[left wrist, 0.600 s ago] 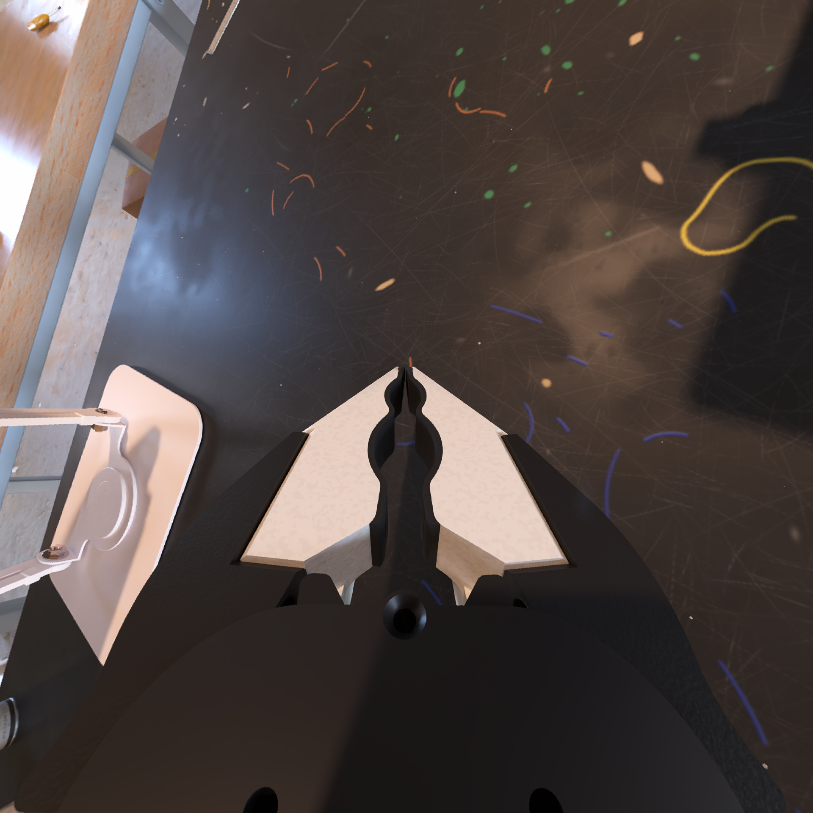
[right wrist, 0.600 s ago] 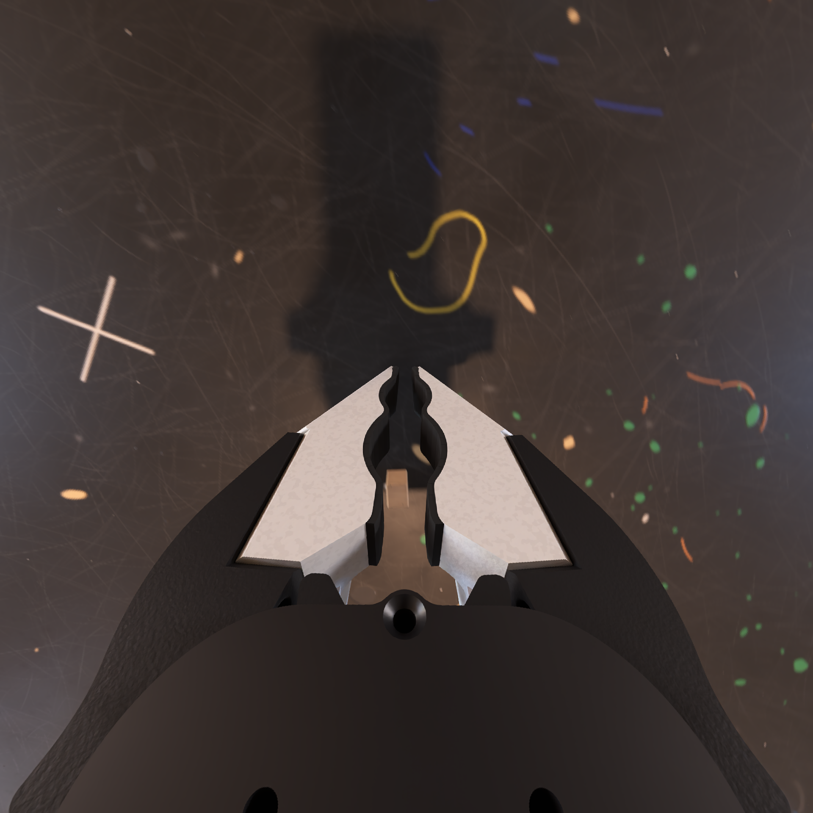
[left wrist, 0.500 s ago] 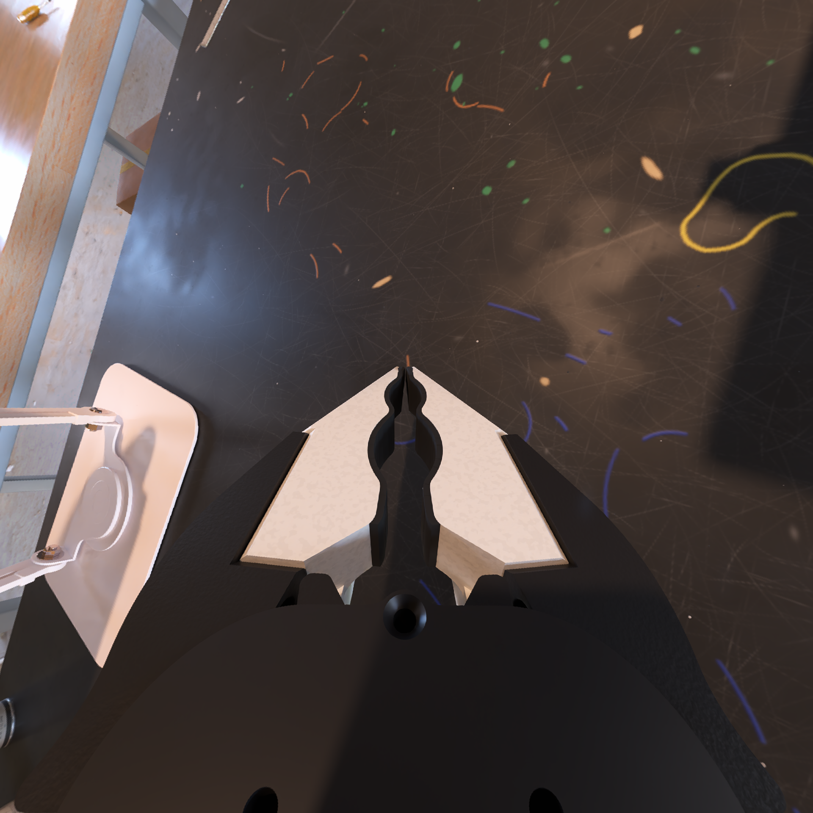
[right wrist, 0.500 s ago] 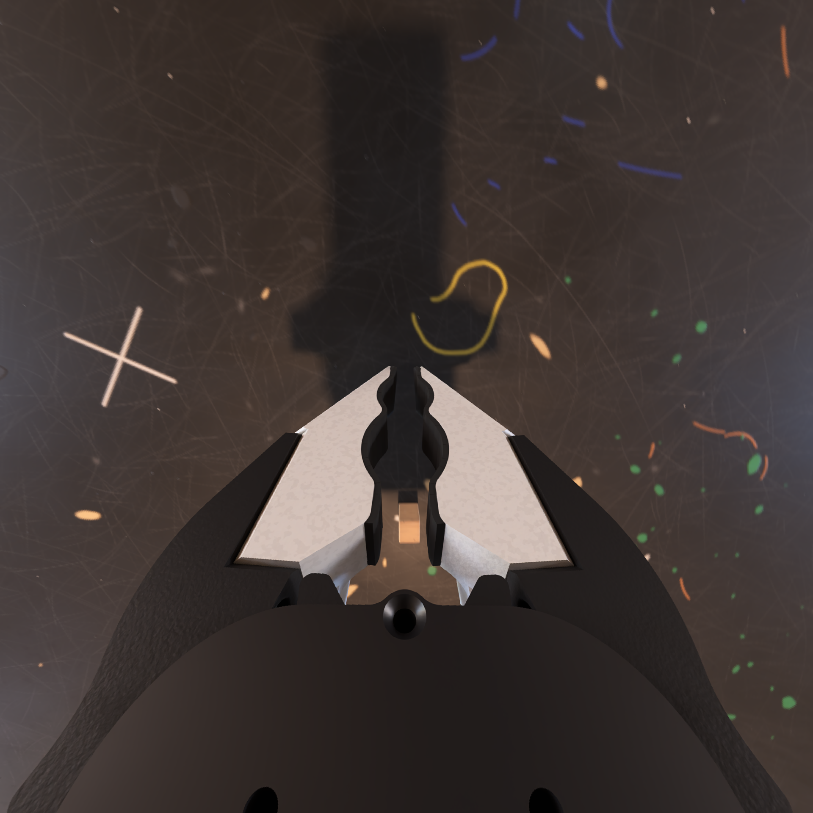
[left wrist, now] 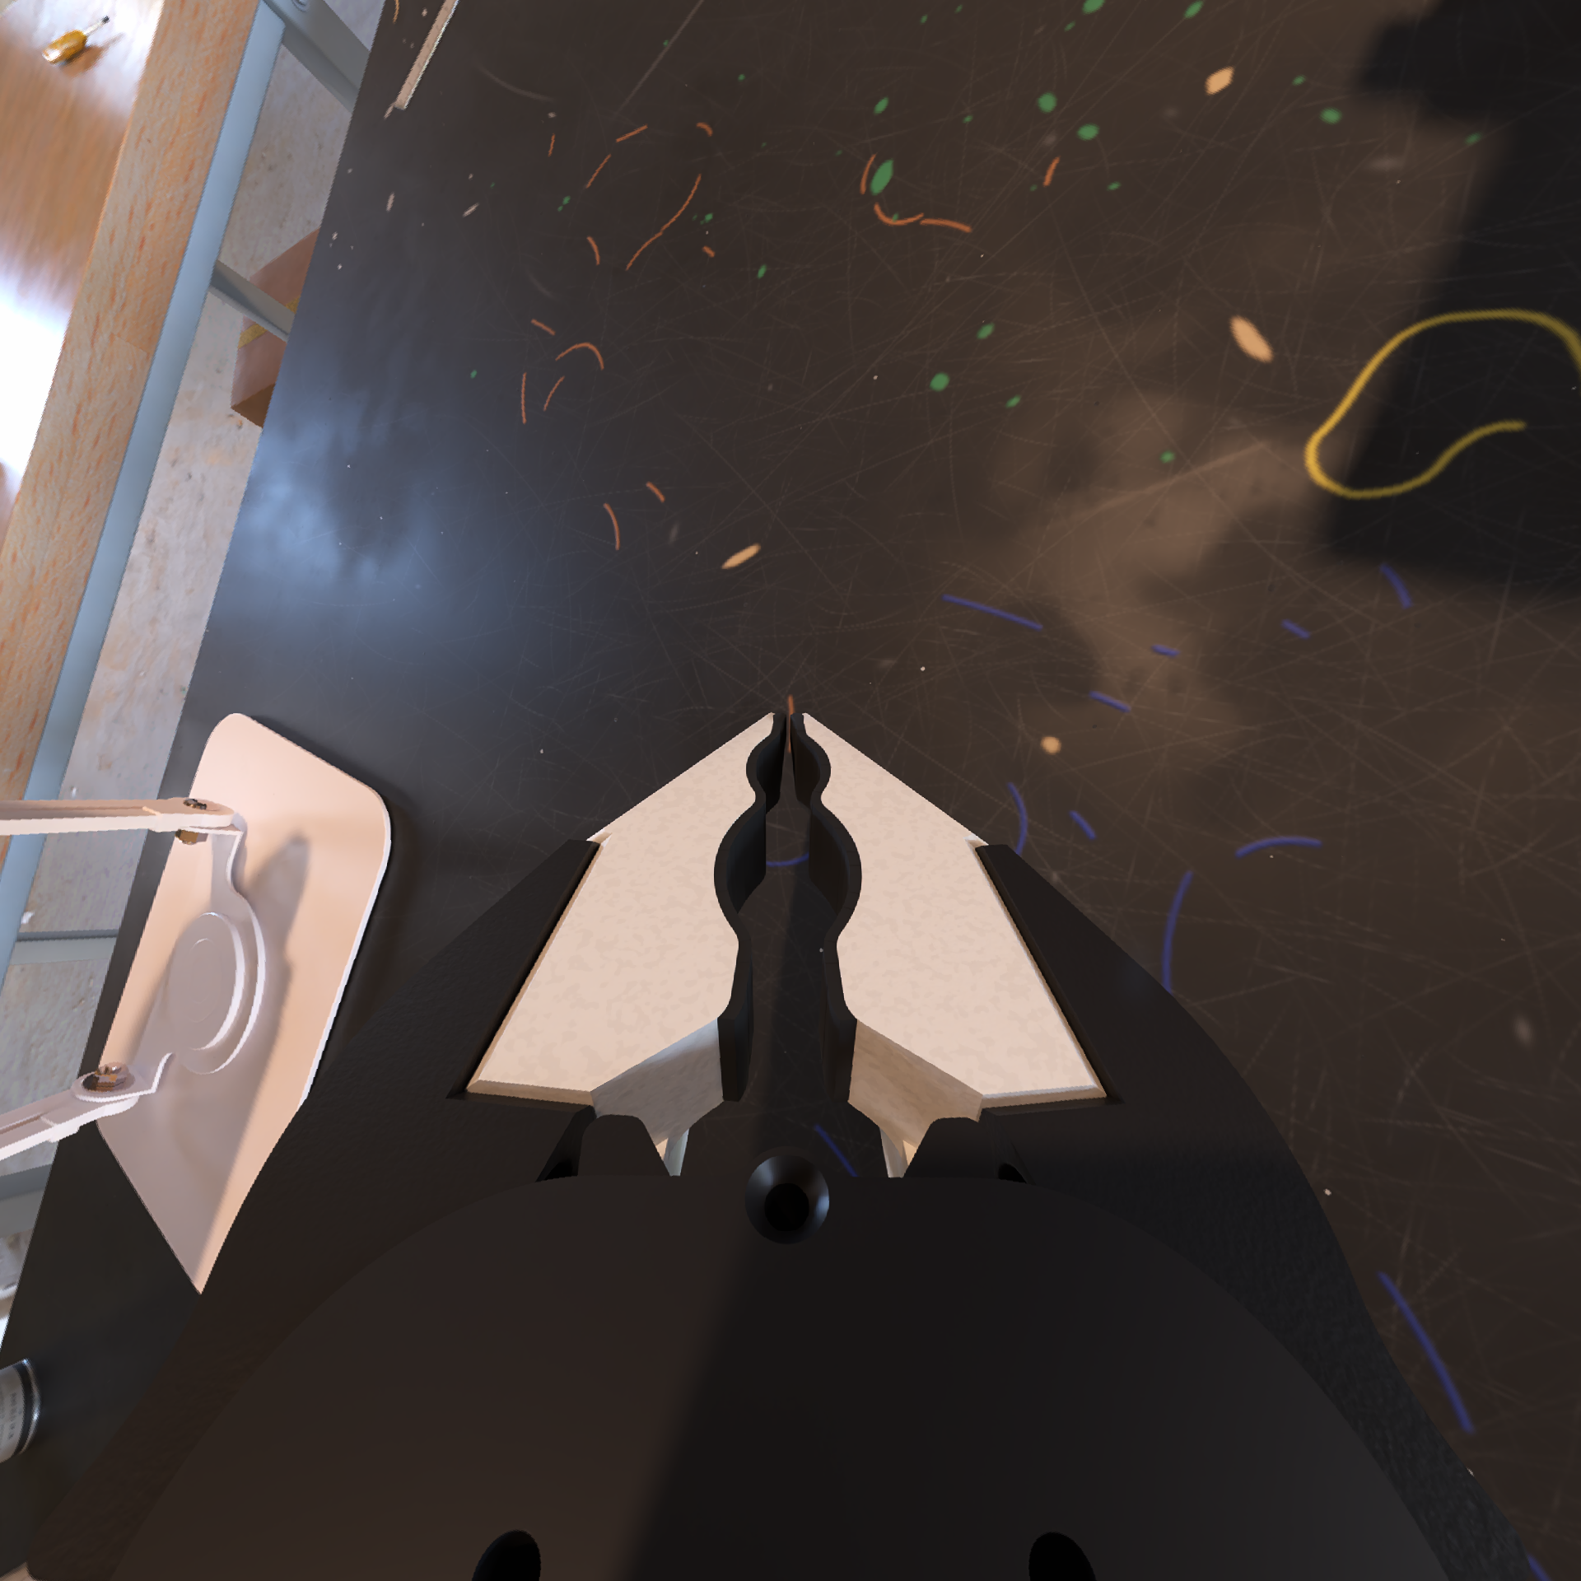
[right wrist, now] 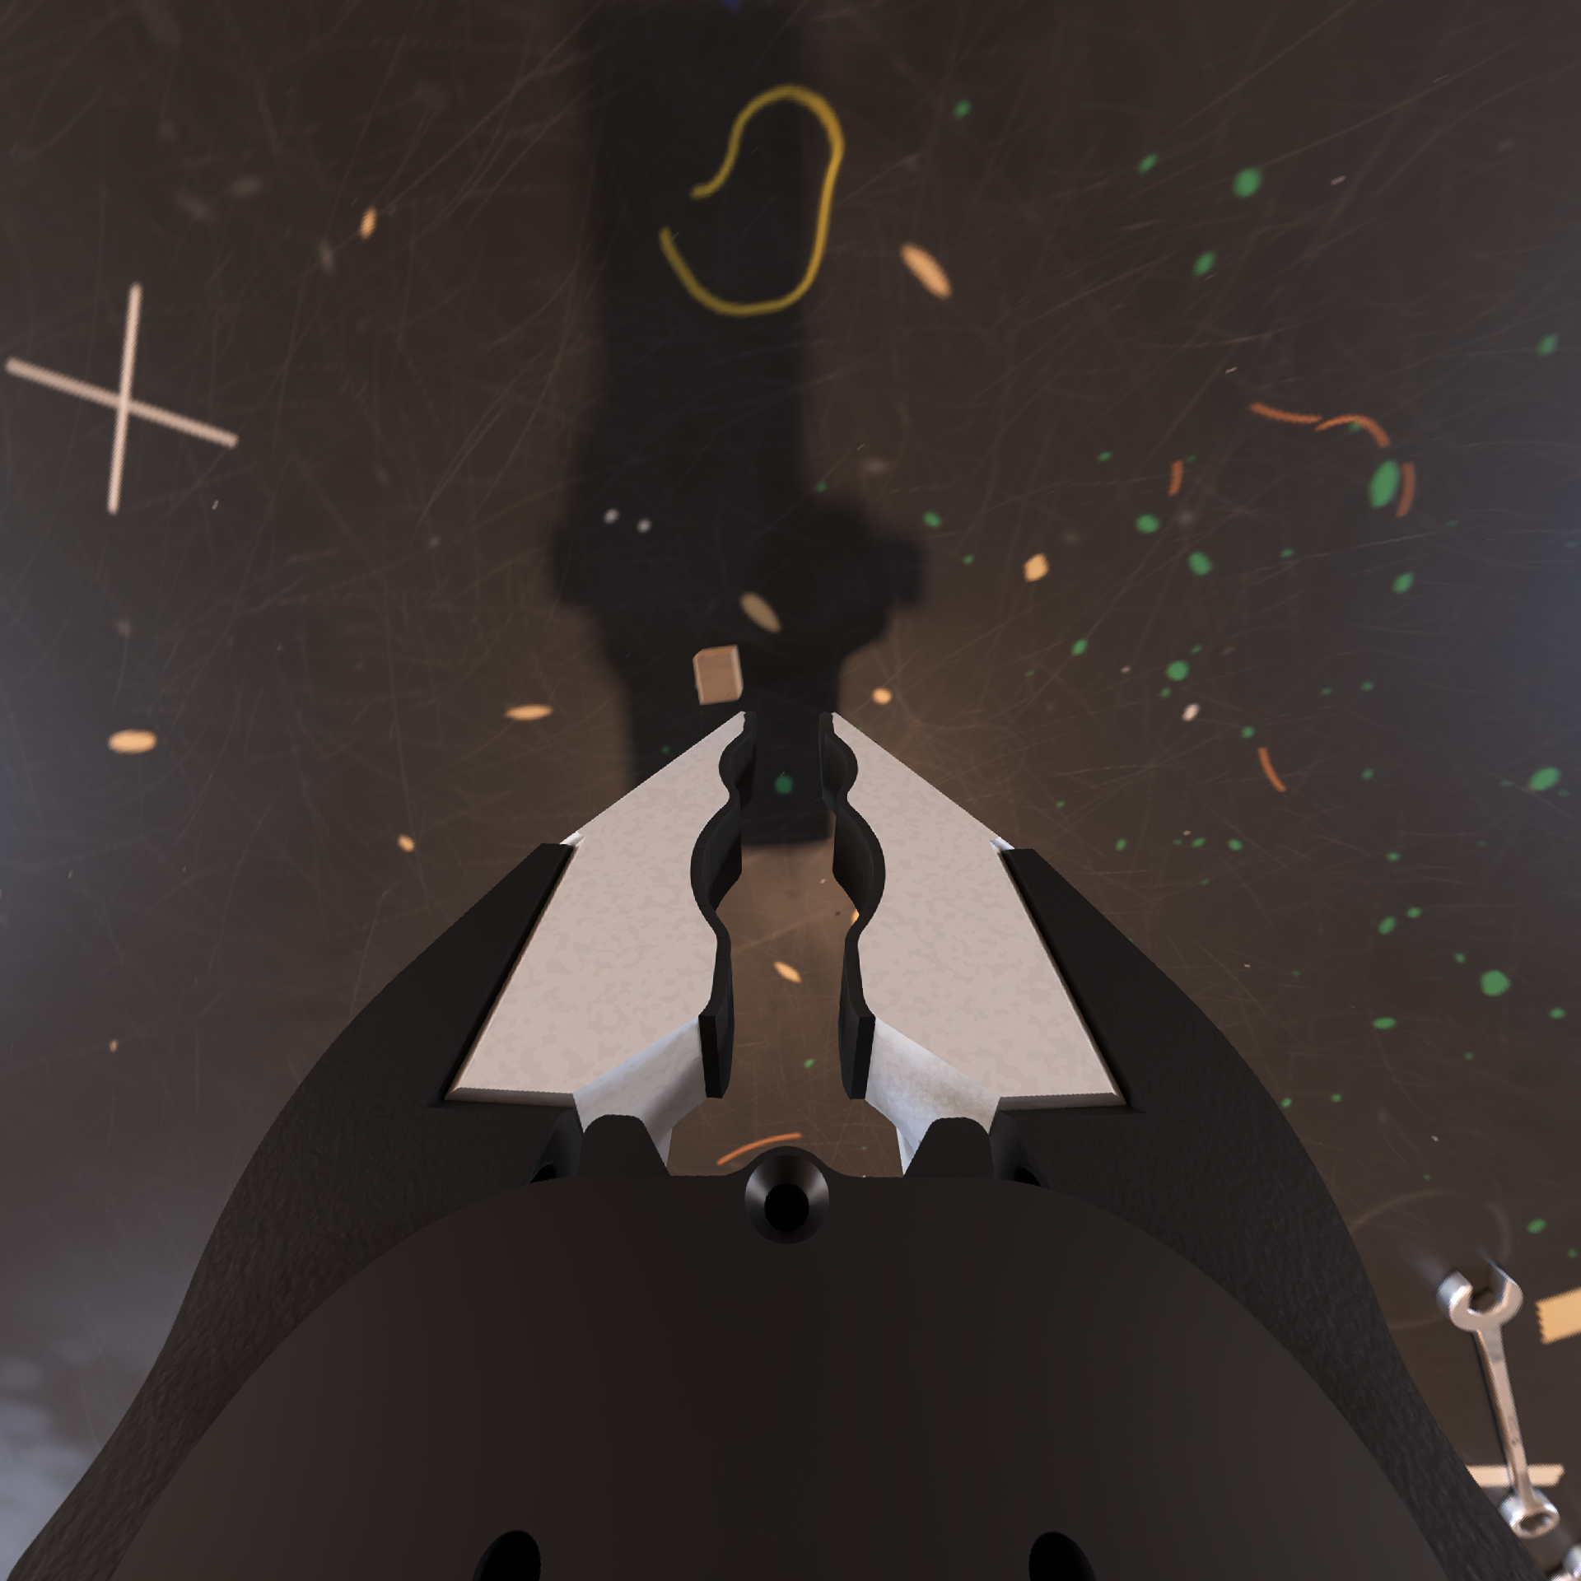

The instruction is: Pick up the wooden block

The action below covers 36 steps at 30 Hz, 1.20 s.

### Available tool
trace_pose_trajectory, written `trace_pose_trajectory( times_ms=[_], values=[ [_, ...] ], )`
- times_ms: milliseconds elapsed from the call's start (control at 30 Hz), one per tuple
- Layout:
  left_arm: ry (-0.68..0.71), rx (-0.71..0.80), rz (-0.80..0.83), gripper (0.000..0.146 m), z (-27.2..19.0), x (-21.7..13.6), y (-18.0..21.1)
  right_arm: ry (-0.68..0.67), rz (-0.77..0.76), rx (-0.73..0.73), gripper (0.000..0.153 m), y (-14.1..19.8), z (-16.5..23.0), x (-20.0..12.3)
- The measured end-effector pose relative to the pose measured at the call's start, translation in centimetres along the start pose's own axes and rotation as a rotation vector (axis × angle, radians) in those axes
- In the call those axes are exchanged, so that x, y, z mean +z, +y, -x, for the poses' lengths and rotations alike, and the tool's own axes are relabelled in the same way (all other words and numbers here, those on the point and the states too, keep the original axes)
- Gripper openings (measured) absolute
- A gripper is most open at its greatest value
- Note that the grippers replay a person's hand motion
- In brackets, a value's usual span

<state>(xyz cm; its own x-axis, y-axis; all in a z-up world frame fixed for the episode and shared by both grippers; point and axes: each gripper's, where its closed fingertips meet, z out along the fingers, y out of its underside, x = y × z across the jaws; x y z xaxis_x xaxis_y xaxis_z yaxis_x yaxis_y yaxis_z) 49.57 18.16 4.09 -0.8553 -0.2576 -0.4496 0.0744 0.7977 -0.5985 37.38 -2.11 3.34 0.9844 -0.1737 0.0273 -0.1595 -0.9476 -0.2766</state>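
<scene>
Right gripper (right wrist: 785, 717): my fingers are apart, nothing between them, only dark scratched tabletop (right wrist: 342, 599) showing through the gap. Spanner (right wrist: 1493, 1403) lies near my lower right, on the table, with strips of tan tape beside it. Wooden block (right wrist: 717, 674) sits just past my fingertips, slightly left of my centreline, not touching either finger. It's small, pale, and lies at the edge of a dark shadow on the table. Past it, a yellow loop mark (right wrist: 757, 201) drawn on the surface; a pale cross mark (right wrist: 124, 398) well off to the left. Green, orange and tan flecks are scattered to the right.

Left gripper (left wrist: 787, 723): my fingers are together, tips meeting, gripping nothing. White chair (left wrist: 231, 958) sits close on my left, at the table's edge. Block isn't in this view. Ahead of the tips: blue dashes, orange squiggles, green spots on the black top. Same yellow loop shows far right. Beyond the table's left edge, a wooden bench top (left wrist: 111, 282) on a grey metal frame.
</scene>
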Motion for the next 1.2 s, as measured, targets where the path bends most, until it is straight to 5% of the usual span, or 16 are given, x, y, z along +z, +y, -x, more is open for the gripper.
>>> trace_pose_trajectory(
  times_ms=[500,733,900,1200],
  values=[
    [0.003,-0.006,0.005,0.001,0.0,0.3,0.2,-0.038,0.032,-0.134,0.009,0.1,1.8,2.5],
    [-0.042,-0.024,-0.012,0.001,0.9,-0.1,0.0,-0.009,-0.027,-0.15,0.009,-2.1,1.6,0.8],
    [-0.086,-0.049,-0.008,0.001,1.9,-0.3,0.2,0.08,-0.053,-0.092,0.009,-2.5,-2.2,-2.1],
    [-0.077,-0.03,0.002,0.001,1.5,-0.1,0.2,0.328,-0.021,0.22,0.009,6.2,-10.3,-9.2]
  ],
)
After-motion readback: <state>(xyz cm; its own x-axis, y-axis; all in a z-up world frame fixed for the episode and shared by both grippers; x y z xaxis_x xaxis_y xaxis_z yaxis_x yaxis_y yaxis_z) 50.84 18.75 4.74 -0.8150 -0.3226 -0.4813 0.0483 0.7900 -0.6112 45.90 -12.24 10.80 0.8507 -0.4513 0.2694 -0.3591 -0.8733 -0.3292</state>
